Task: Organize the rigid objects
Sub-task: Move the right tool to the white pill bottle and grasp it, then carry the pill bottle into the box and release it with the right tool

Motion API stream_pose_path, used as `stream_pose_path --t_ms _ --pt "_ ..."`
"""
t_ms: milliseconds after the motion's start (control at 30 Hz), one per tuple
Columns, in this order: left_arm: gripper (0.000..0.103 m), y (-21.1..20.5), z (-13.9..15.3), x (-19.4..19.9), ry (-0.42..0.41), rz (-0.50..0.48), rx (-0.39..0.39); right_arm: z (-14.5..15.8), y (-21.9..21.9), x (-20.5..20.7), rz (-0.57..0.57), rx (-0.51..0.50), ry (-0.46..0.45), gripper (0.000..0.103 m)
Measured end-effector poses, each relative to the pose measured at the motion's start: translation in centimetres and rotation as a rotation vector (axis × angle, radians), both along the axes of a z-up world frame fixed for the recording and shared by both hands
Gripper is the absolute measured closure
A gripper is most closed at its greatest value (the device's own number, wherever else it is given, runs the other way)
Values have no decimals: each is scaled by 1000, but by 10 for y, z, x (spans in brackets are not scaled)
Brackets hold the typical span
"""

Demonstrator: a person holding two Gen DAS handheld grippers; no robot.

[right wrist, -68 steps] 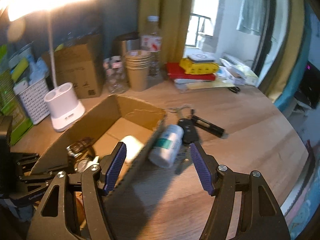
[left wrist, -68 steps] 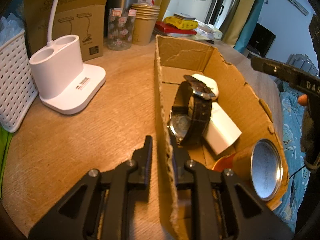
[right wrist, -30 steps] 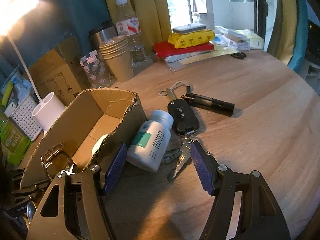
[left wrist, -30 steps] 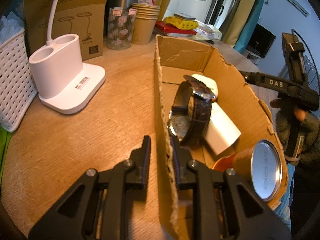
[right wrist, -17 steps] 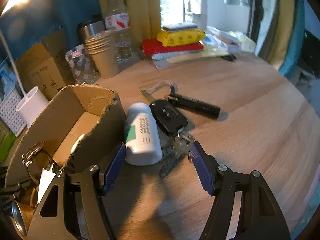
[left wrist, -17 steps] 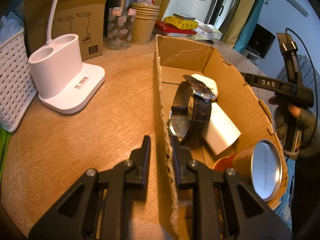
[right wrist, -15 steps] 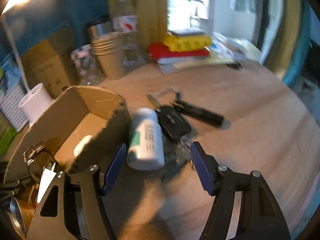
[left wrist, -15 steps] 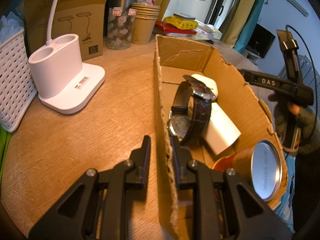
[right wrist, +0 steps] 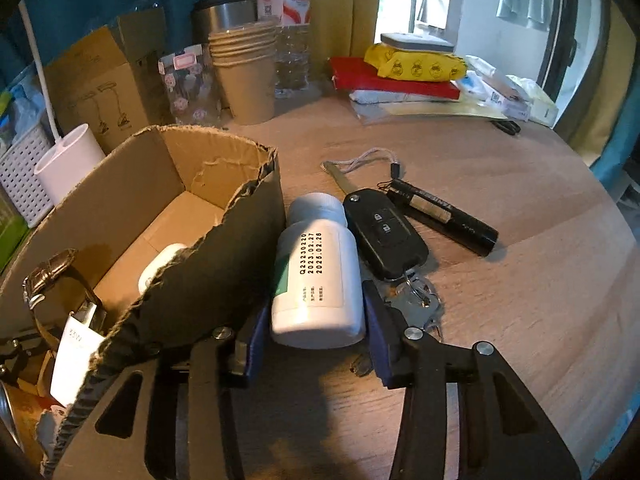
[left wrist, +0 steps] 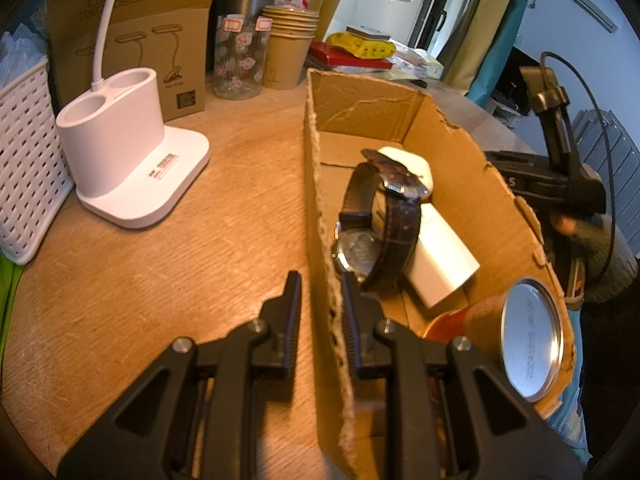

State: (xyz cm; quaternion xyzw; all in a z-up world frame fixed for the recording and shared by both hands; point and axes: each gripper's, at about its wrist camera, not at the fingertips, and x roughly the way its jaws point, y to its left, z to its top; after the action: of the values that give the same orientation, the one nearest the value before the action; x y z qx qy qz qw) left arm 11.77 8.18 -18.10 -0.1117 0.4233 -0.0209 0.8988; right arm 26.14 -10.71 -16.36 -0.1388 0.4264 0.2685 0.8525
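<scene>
Left gripper: we have it clamped on the torn near wall of the cardboard box, one finger outside, one inside.
Right gripper: our jaws are closing around the base of the white pill bottle; the blue pads sit at its two sides, and we cannot tell whether they press yet.
Pill bottle: it lies on the wooden table just outside the box's right wall, cap pointing to 12 o'clock in the right wrist view.
Car key: touching the bottle at its 2 o'clock, with loose keys under its lower end.
Black flashlight: beyond the key, at 2 o'clock again.
Box contents: in the left wrist view we see a brown-strapped watch on edge, a white card at its 4 o'clock, a tin can at 5 o'clock in the near corner.
Desk lamp base: at 9 o'clock of the box, well apart.
</scene>
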Motion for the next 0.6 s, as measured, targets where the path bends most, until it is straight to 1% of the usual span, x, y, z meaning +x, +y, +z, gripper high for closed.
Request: stream_pose_path --t_ms 133,233,467,600 --pt "82 0 0 0 0 0 -1 10 -5 -6 -20 4 -23 58" --pt "82 0 0 0 0 0 0 24 -10 -16 -30 4 -54 58" --pt "82 0 0 0 0 1 1 56 -17 -37 -27 28 -109 58" --pt "82 0 0 0 0 1 2 66 -16 -46 -22 35 -127 58"
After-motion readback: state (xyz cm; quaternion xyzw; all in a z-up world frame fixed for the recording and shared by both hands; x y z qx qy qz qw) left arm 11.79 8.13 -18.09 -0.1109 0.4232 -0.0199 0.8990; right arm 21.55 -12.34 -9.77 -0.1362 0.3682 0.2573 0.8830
